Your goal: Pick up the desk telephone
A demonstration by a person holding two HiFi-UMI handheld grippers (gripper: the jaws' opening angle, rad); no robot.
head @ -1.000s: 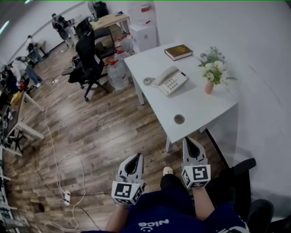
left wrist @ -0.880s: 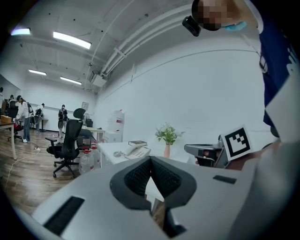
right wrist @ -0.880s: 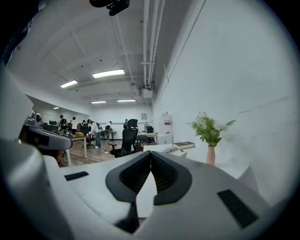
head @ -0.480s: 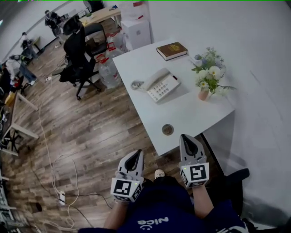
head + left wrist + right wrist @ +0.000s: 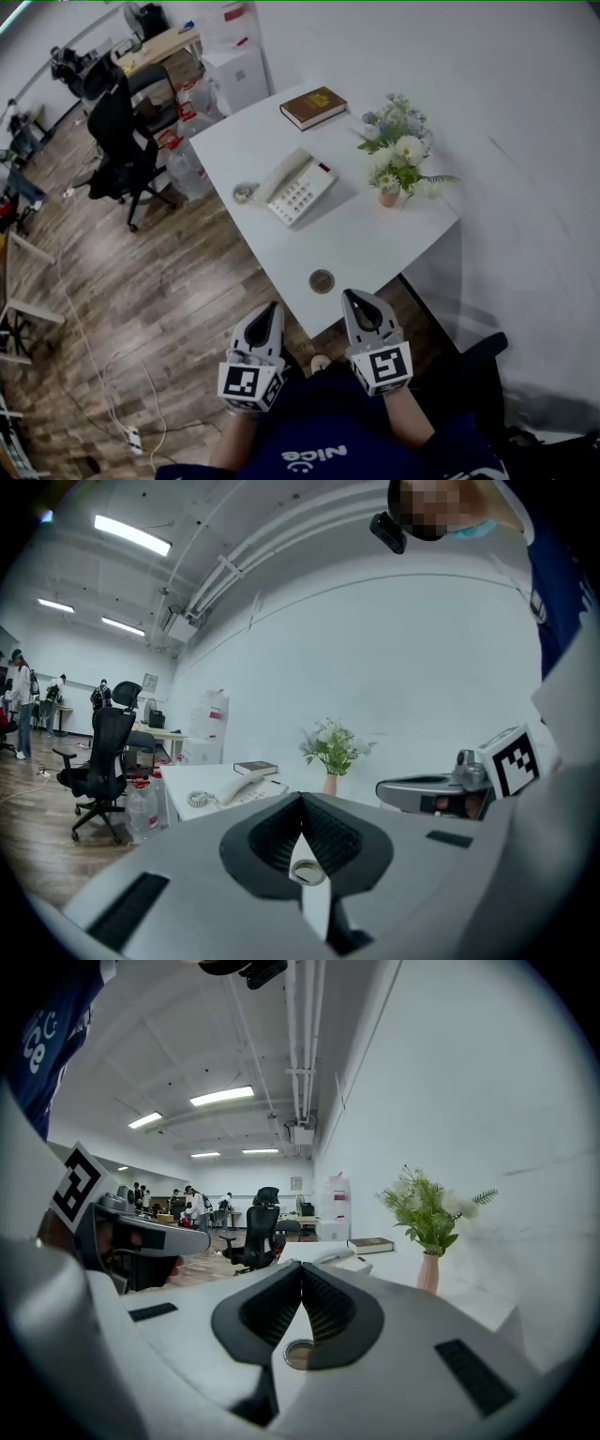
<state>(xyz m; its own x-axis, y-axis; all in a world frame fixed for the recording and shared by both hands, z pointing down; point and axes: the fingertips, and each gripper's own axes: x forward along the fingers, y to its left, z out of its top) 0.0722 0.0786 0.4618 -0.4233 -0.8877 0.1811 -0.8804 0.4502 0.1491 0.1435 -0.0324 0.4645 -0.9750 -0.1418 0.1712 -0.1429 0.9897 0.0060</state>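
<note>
The white desk telephone (image 5: 292, 187) lies on the white desk (image 5: 375, 244), its handset on the cradle and a coiled cord at its left end. It also shows far off in the left gripper view (image 5: 234, 789) and the right gripper view (image 5: 339, 1258). My left gripper (image 5: 272, 308) is shut and empty, over the floor just before the desk's near corner. Beside it, my right gripper (image 5: 350, 295) is shut and empty too, with its tip at the desk's near edge. Both point at the desk, well short of the telephone.
A brown book (image 5: 313, 106) lies at the desk's far end, and a vase of flowers (image 5: 394, 161) stands near the wall. A round cable hole (image 5: 322, 280) sits close to the near corner. A black office chair (image 5: 117, 141) and water bottles (image 5: 183, 155) stand left of the desk.
Both grippers have come forward to the desk's near corner, still shut. The desk and telephone now sit closer and further left in the head view.
</note>
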